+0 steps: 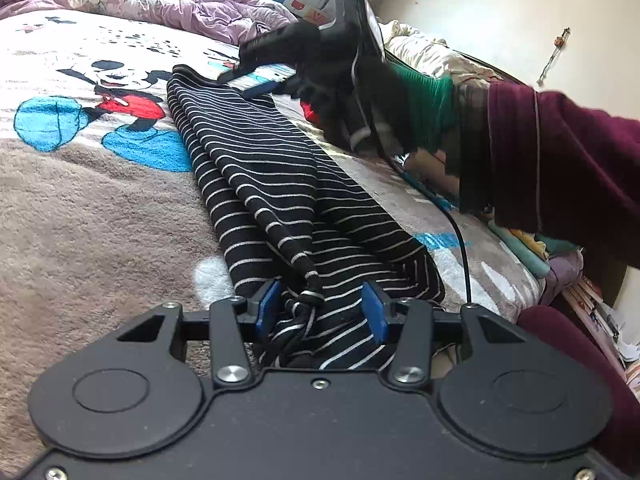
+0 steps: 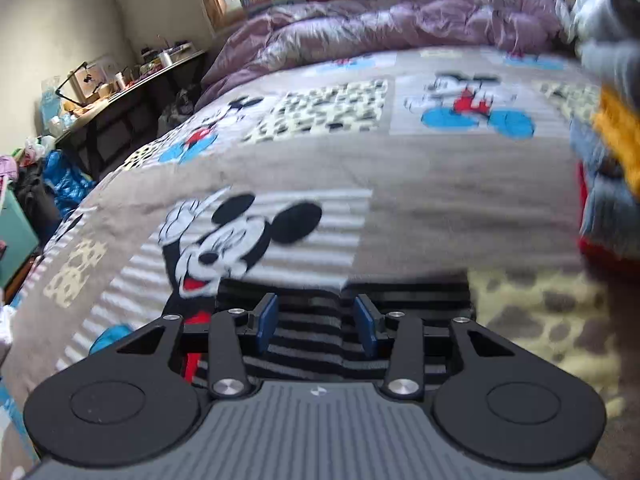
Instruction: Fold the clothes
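A: Looking at one striped garment (image 1: 280,184), black knit with thin white stripes, folded into a long narrow strip on the fleece blanket (image 1: 80,208). A cuffed sleeve end lies bunched on top at the near end.

B: Left claw?

A: Left gripper (image 1: 322,314) has its blue pads spread wide, one on each side of the near end of the striped garment. Cloth sits between them, not pinched. Released.

B: Right?

A: Right gripper (image 2: 316,322) is at the far end of the striped garment, seen in the left view held in a black-gloved hand (image 1: 352,92). Its pads are also apart over the striped edge, nothing clamped. Right view is motion-blurred.

B: Room around it?

A: Left of the striped garment, bare plush blanket with cartoon-mouse prints, soft pile, well apart from anything. Beyond its far end, one crumpled purple quilt (image 2: 380,28), shiny and puffy. Right of it, a stack of folded clothes (image 2: 608,184), red, blue and yellow, near the far corner. Count in the stack unclear. Bed edge runs close along the garment's right side.
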The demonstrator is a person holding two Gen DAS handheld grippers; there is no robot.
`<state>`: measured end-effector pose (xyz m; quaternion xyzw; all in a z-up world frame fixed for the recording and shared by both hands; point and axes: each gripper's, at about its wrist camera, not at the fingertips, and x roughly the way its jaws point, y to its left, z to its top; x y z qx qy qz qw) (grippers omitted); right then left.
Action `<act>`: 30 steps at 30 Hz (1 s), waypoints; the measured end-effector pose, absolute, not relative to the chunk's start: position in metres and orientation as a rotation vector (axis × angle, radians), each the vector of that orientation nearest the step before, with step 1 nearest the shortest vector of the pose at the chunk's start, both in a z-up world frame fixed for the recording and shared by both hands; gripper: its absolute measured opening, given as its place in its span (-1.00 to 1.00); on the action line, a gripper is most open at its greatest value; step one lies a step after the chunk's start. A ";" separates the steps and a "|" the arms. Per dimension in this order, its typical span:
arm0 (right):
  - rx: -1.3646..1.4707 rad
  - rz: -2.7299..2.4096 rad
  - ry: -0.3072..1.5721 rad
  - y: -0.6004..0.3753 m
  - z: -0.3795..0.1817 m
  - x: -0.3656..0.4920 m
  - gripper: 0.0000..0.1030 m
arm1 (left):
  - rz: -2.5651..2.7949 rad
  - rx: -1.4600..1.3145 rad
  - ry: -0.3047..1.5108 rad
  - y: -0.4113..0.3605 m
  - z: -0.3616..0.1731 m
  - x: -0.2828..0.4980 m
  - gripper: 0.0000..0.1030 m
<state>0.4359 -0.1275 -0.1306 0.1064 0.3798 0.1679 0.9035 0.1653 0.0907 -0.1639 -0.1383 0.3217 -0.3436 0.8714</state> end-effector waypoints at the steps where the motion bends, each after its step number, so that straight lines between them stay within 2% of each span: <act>1: 0.217 0.348 0.795 -0.127 -0.135 0.436 -0.17 | -0.711 -0.291 0.675 0.091 -0.165 0.166 -0.34; 2: 0.214 0.349 0.805 -0.126 -0.141 0.436 -0.23 | -0.701 -0.291 0.679 0.091 -0.165 0.167 -0.38; 3: 0.219 0.352 0.810 -0.126 -0.145 0.435 -0.51 | -0.692 -0.291 0.683 0.092 -0.166 0.168 -0.50; 5: 0.247 0.359 0.807 -0.128 -0.150 0.433 -0.85 | -0.673 -0.293 0.692 0.093 -0.168 0.169 -0.66; 8: 0.307 0.342 0.757 -0.137 -0.148 0.428 -0.85 | -0.672 -0.359 0.718 0.101 -0.171 0.174 -0.77; 14: 0.245 0.320 0.773 -0.136 -0.153 0.429 -0.85 | -0.667 -0.524 0.776 0.117 -0.179 0.181 -0.78; 19: 0.259 0.296 0.774 -0.142 -0.145 0.422 -0.69 | -0.650 -0.547 0.777 0.122 -0.172 0.180 -0.78; 21: 0.247 0.310 0.747 -0.147 -0.134 0.410 -0.69 | -0.641 -0.531 0.764 0.123 -0.168 0.177 -0.76; 25: 0.253 0.368 0.687 -0.166 -0.108 0.363 -0.63 | -0.598 -0.520 0.688 0.133 -0.154 0.165 -0.26; 30: 0.240 0.400 0.608 -0.198 -0.097 0.279 -0.46 | -0.531 -0.345 0.567 0.130 -0.134 0.144 -0.11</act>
